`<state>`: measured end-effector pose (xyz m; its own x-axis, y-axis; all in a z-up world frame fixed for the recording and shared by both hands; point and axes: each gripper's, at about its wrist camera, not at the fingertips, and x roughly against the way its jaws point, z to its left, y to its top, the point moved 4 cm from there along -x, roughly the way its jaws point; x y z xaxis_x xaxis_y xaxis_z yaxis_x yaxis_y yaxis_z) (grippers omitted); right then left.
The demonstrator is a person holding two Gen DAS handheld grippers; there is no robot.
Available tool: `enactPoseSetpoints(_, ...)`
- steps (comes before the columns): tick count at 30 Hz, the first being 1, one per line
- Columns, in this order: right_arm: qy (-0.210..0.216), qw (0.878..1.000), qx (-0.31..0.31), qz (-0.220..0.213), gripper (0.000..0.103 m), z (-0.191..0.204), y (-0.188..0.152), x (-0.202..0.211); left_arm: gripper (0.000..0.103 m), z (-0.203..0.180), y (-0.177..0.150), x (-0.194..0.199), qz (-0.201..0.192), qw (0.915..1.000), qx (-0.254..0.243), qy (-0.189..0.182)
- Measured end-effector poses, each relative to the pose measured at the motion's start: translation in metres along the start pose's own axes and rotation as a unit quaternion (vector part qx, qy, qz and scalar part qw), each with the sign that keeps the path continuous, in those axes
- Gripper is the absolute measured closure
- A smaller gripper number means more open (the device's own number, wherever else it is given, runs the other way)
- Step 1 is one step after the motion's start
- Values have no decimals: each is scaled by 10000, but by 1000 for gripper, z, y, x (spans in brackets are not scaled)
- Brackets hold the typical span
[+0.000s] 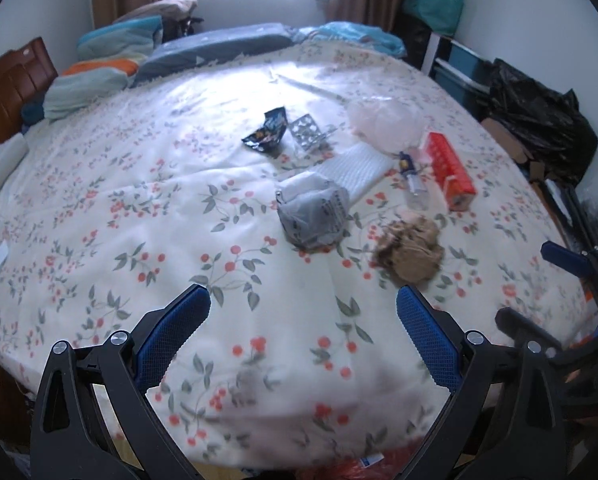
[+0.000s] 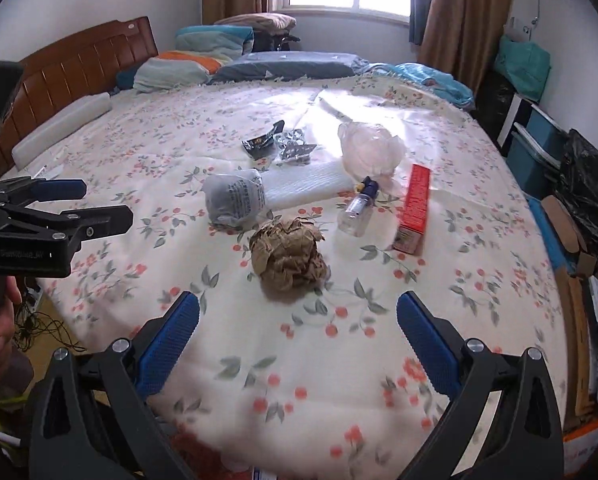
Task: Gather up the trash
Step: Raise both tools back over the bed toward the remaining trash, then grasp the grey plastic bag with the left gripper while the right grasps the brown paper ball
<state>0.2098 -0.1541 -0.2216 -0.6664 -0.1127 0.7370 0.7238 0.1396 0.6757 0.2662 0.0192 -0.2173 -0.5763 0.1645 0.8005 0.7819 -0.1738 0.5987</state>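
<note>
Your two grippers hang spread and empty over a trash-strewn bed (image 2: 479, 272).

Your left gripper (image 1: 303, 308) and right gripper (image 2: 298, 312) both have their fingers released, holding nothing. On the floral bedspread, the crumpled brown paper ball (image 2: 289, 252) lies nearest, just ahead of your right gripper; the gray plastic bag (image 2: 235, 196), clear bottle (image 2: 361, 206) and red box (image 2: 415, 208) sit beyond it, the black wrapper (image 2: 261, 142) farther back.

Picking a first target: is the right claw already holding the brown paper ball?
No, the right claw is open and empty, and the paper ball lies ahead on the bed.
</note>
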Motion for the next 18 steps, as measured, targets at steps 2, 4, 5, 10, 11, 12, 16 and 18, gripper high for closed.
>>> enactPoseSetpoints(2, 24, 10000, 6, 69, 5, 1, 5, -20, 6, 3, 5, -16, 63, 10000, 11, 6)
enactPoseSetpoints(4, 41, 9999, 3, 124, 5, 1, 8, -36, 6, 4, 9, -26, 104, 9999, 20, 16)
enactPoseSetpoints(5, 60, 9998, 9, 166, 5, 2, 9, -45, 6, 6, 10, -31, 115, 9999, 30, 4)
enactPoseSetpoints(10, 49, 9995, 40, 303, 5, 3, 13, -79, 6, 10, 17, -55, 219, 9997, 123, -26)
enactPoseSetpoints(11, 68, 9994, 41, 329, 5, 3, 14, -85, 6, 11, 18, -59, 238, 9996, 133, -24)
enactPoseSetpoints(12, 75, 9993, 42, 350, 5, 3, 14, -89, 6, 12, 18, -64, 261, 9996, 143, -24)
enactPoseSetpoints(16, 50, 9992, 90, 386, 5, 4, 15, -109, 6, 13, 22, -79, 329, 9993, 179, -33)
enactPoseSetpoints(18, 43, 9992, 120, 378, 5, 4, 17, -115, 6, 14, 25, -86, 349, 9991, 218, -49)
